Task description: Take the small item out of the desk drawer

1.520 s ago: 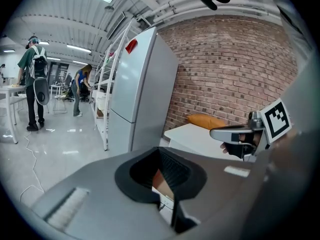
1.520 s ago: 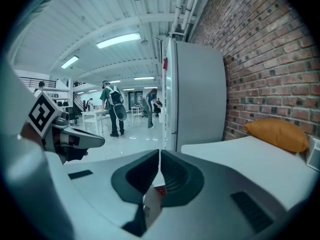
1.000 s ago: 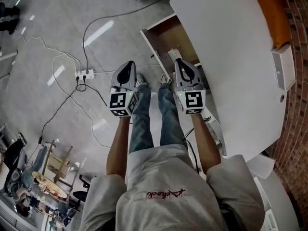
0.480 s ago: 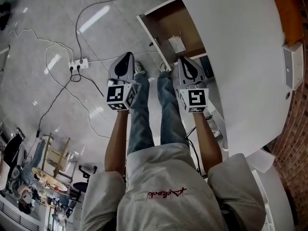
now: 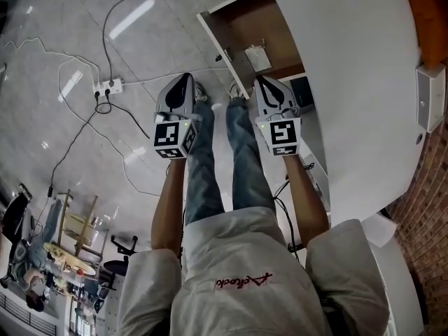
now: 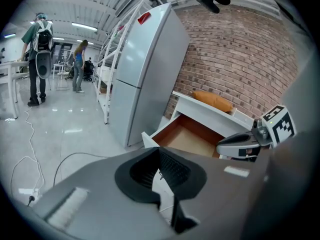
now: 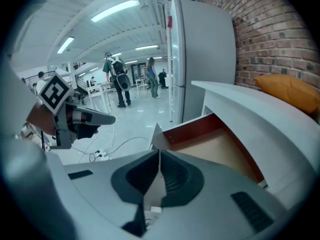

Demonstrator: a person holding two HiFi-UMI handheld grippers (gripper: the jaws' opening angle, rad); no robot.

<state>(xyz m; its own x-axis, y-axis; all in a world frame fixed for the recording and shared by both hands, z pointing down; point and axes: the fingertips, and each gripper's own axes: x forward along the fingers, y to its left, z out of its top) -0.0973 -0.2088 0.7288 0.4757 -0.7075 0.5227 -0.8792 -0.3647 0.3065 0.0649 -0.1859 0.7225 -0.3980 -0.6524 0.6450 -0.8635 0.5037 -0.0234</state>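
The desk drawer [image 5: 241, 30] stands pulled out under the white desk top [image 5: 350, 82]. A small pale flat item [image 5: 257, 57] lies on its brown bottom, near the desk side. My left gripper [image 5: 183, 80] hangs over the floor, left of the drawer front, jaws shut and empty. My right gripper [image 5: 263, 82] is just short of the drawer's near edge, close to the item, also shut on nothing. In the left gripper view the shut tips [image 6: 159, 151] point toward the drawer [image 6: 187, 136]. The right gripper [image 7: 159, 154] faces the drawer interior [image 7: 220, 146]; the item is hidden there.
A power strip [image 5: 106, 86] with trailing cables lies on the floor at left. A grey fridge [image 6: 145, 69] stands beyond the drawer, by a brick wall. An orange cushion [image 7: 287, 91] rests on the desk. The person's legs [image 5: 210, 159] are between the grippers.
Both grippers have sunk lower while staying shut. In the head view the drawer and desk have slid upward and the item now sits just beyond the right gripper.
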